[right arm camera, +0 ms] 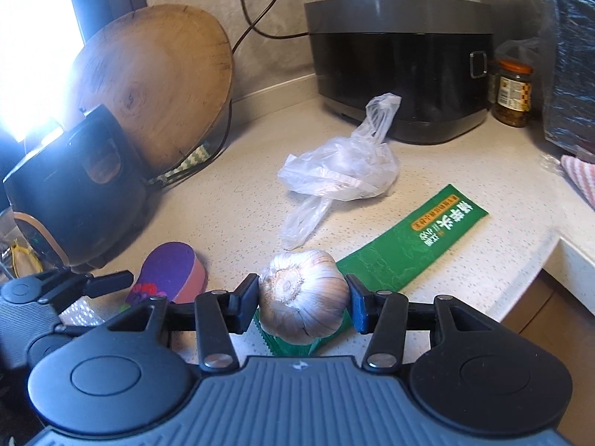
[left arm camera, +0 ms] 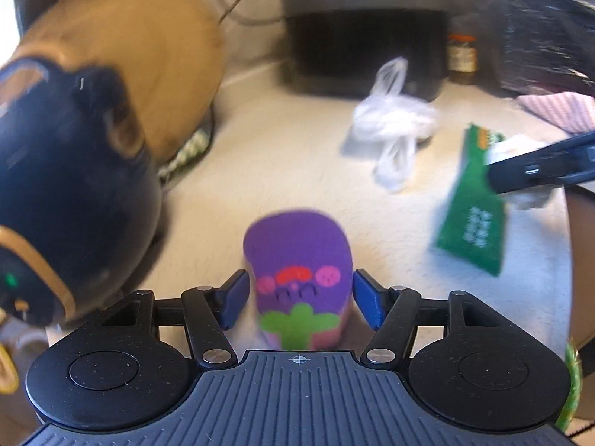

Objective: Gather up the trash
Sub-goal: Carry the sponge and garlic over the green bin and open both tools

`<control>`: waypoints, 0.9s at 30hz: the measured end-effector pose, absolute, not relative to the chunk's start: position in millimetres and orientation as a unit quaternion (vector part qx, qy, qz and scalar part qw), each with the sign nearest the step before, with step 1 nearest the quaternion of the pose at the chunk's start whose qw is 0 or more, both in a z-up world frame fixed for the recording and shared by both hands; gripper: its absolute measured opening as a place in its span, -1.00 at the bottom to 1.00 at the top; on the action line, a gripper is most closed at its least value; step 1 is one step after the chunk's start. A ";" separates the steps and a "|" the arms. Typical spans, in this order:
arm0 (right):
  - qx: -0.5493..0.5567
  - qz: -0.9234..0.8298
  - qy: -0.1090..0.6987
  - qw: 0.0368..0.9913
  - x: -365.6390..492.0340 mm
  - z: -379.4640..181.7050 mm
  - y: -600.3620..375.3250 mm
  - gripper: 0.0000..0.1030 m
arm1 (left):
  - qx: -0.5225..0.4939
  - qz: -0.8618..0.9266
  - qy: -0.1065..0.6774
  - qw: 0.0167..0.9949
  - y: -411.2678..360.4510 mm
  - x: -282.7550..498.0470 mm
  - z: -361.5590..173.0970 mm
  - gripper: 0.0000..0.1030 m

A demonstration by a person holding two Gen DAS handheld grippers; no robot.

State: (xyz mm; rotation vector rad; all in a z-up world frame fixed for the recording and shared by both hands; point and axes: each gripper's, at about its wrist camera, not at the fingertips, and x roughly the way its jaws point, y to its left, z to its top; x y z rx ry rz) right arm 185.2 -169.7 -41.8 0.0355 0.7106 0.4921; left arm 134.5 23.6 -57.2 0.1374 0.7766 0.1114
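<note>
The right gripper (right arm camera: 303, 303) has its fingers closed on a garlic bulb (right arm camera: 303, 297), one finger pressed against each side, root end facing the camera. The bulb is lifted above the near end of a green packet (right arm camera: 412, 247) lying flat on the pale speckled surface (right arm camera: 238, 200).

The left gripper (left arm camera: 300, 299) has its fingers spread apart on either side of a purple sponge (left arm camera: 299, 271) printed with a face; a small gap shows at each side, so they are not pressing it. The sponge rests on the surface, just in front of the fingers. In the right wrist view the sponge (right arm camera: 167, 277) sits left of the garlic, beside the left gripper's fingers (right arm camera: 108, 282).

Just past the garlic lies a crumpled clear plastic bag (right arm camera: 342, 171), its handles trailing toward the packet. Left of the sponge stands a black appliance (right arm camera: 74, 189), close to the left gripper's side, with a round wooden board (right arm camera: 156, 81) leaning behind it. Farther back against the wall sits a dark rice cooker (right arm camera: 401, 63), with a jar (right arm camera: 513, 93) at its right. A pink striped cloth (right arm camera: 580, 178) lies at the right edge.
</note>
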 end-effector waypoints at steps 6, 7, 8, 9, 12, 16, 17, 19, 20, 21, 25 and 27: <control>0.026 0.217 0.342 0.914 169.1 -40.0 -179.5 -0.05 | -0.017 0.028 0.387 0.921 42.1 147.7 -56.9 0.25; 0.029 0.210 0.340 0.916 165.3 -39.1 -183.8 -0.05 | -0.023 0.019 0.374 0.927 41.6 144.9 -51.7 0.24; 0.035 0.201 0.339 0.918 160.7 -38.0 -189.0 -0.05 | -0.026 0.003 0.355 0.934 39.8 143.5 -46.0 0.23; 0.042 0.193 0.337 0.920 156.2 -37.4 -195.4 -0.05 | -0.025 -0.017 0.336 0.941 35.0 140.4 -39.2 0.23; 0.059 0.156 0.337 0.927 141.8 -38.3 -218.0 -0.05 | -0.012 -0.084 0.309 0.947 10.1 137.4 -19.8 0.23; 0.076 0.091 0.349 0.929 120.1 -51.8 -255.0 -0.05 | 0.020 -0.209 0.322 0.923 -40.2 136.5 -11.0 0.23; 0.082 0.072 0.358 0.927 114.8 -58.9 -265.5 -0.05 | 0.038 -0.240 0.331 0.912 -55.7 136.5 -12.9 0.23; 0.093 0.034 0.379 0.920 104.9 -76.8 -286.5 -0.05 | 0.074 -0.289 0.347 0.889 -84.7 130.4 -19.3 0.23; 0.101 0.018 0.391 0.915 100.0 -87.2 -296.7 -0.05 | 0.091 -0.312 0.352 0.878 -98.0 128.8 -23.2 0.23; 0.112 0.001 0.404 0.908 94.7 -99.4 -308.4 -0.05 | 0.107 -0.333 0.356 0.867 -111.8 127.1 -28.4 0.24; 0.155 -0.042 0.453 0.877 79.8 -153.8 -348.5 -0.05 | 0.154 -0.374 0.387 0.829 -157.7 129.7 -55.4 0.25; 0.174 -0.047 0.469 0.864 77.9 -181.3 -362.3 -0.03 | 0.160 -0.378 0.408 0.815 -173.0 134.4 -69.2 0.24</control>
